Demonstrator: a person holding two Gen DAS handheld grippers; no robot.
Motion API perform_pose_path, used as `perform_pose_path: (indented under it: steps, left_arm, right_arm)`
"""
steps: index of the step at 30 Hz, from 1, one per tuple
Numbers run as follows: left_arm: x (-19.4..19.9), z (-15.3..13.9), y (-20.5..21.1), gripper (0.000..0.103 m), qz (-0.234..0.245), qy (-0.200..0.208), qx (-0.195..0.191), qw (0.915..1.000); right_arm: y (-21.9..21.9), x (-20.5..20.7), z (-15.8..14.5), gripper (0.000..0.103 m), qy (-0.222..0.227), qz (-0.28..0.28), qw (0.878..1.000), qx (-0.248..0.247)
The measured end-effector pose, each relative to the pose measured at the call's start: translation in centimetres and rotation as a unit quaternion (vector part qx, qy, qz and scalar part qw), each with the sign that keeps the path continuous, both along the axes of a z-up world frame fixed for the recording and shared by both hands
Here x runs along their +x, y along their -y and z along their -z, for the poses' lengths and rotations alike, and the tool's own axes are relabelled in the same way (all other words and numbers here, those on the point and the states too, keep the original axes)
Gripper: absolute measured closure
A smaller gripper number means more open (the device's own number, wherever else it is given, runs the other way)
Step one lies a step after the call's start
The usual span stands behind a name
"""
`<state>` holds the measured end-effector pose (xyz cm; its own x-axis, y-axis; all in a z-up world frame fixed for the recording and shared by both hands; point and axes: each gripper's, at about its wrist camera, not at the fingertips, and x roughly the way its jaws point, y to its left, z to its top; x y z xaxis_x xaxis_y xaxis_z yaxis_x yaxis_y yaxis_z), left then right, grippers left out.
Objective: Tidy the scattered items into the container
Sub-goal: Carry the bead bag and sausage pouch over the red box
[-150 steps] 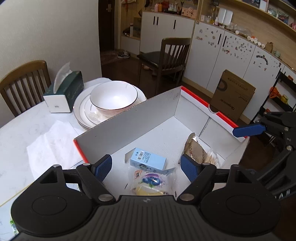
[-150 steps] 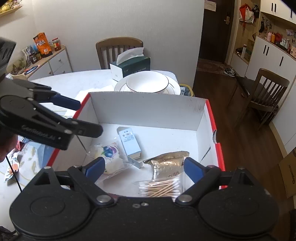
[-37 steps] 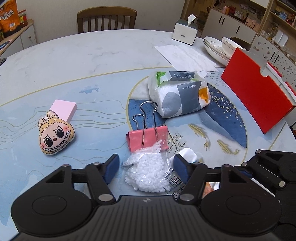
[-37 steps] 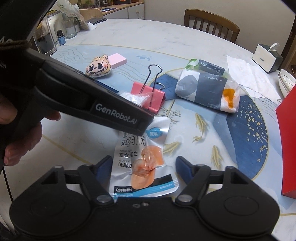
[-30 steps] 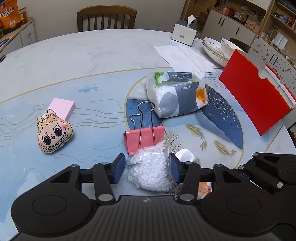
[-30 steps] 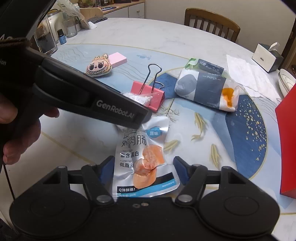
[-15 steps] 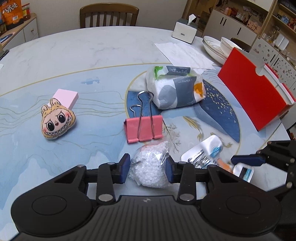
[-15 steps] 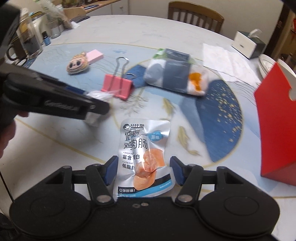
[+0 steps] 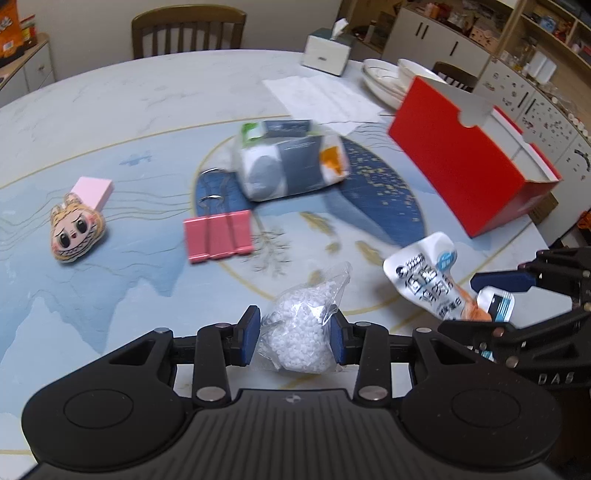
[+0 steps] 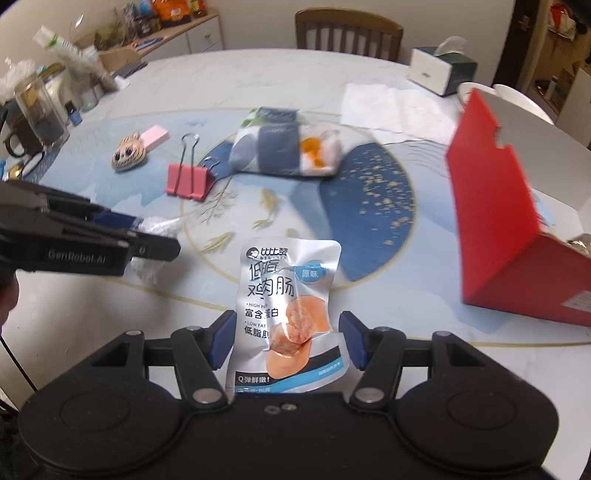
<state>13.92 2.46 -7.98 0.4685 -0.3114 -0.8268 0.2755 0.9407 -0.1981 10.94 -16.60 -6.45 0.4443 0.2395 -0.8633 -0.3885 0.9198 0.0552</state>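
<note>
My left gripper [image 9: 295, 338] is shut on a clear bag of white beads [image 9: 301, 334] and holds it above the table. My right gripper [image 10: 288, 339] is shut on a silver chicken sausage packet [image 10: 290, 314], also lifted; it shows in the left wrist view [image 9: 432, 277] too. The red box [image 9: 465, 166] with a white inside stands at the right [image 10: 506, 221]. On the table lie a pink binder clip [image 9: 218, 236], a tissue pack [image 9: 291, 166], a plush face toy [image 9: 75, 232] and a pink eraser block [image 9: 94, 190].
A tissue box [image 9: 327, 53], stacked plates and a bowl [image 9: 391, 75] and a paper napkin [image 9: 321, 98] sit at the far side. Jars and a mug [image 10: 33, 114] stand at the table's left edge. A chair [image 9: 188, 29] stands behind the table.
Both grippers closed on their items and lifted them off the table. Both views have swung toward the red box.
</note>
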Motion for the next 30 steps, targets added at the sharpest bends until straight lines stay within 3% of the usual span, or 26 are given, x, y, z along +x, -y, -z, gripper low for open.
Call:
perform_pose_path:
  steps: [30]
  left_arm:
    - [1.2, -6.9, 14.8, 0.066, 0.058, 0.058, -0.011, 0.9966]
  right_arm:
    - [15.9, 1.3, -6.7, 0.043, 0.055, 0.075, 0.994, 0.055]
